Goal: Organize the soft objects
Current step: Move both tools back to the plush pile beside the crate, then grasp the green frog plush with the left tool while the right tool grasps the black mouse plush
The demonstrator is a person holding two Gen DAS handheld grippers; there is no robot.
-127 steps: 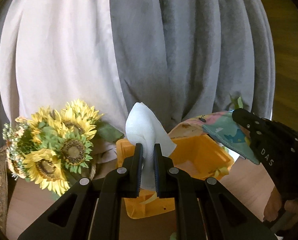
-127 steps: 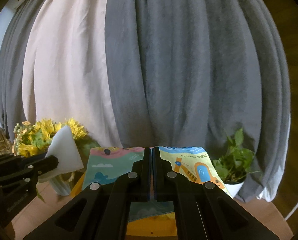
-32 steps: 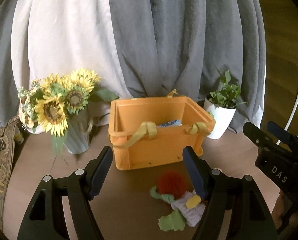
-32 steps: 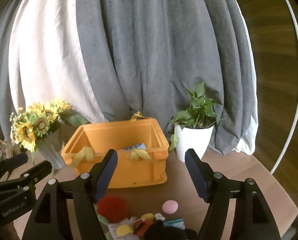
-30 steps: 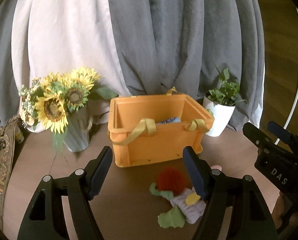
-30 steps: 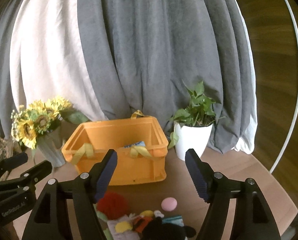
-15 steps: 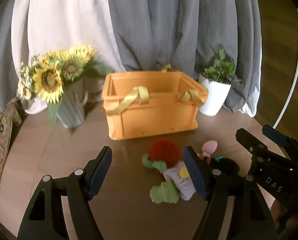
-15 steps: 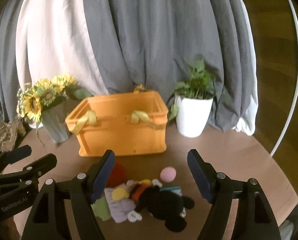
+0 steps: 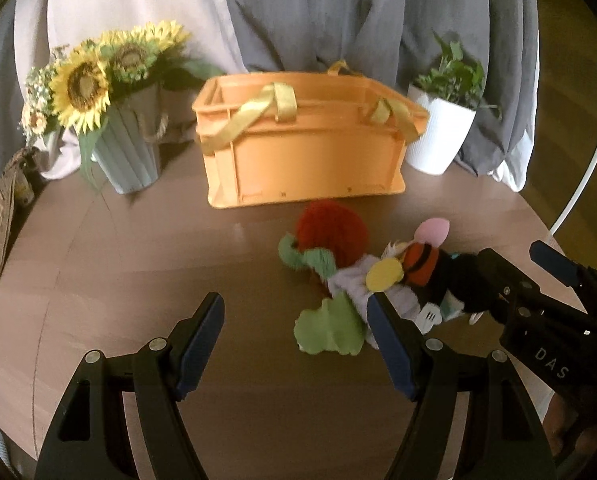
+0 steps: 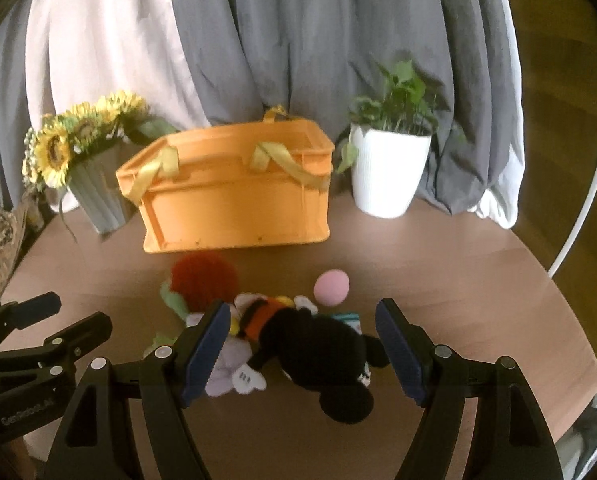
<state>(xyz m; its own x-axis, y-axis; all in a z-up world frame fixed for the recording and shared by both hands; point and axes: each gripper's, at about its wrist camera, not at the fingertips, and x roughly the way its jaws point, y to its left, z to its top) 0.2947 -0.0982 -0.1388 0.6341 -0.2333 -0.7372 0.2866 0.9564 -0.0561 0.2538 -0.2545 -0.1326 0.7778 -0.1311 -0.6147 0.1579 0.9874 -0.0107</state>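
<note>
Both grippers have dropped toward the toy pile. Right gripper, jaws spread, brackets the black plush mouse; left gripper, spread and empty, should shift right over the green-limbed doll.

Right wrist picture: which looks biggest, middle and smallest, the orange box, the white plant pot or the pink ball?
Biggest to smallest, as they look in the right wrist view:
1. orange box
2. white plant pot
3. pink ball
The ball lies nearer the camera and still looks smallest, so the order seems safe.
</note>
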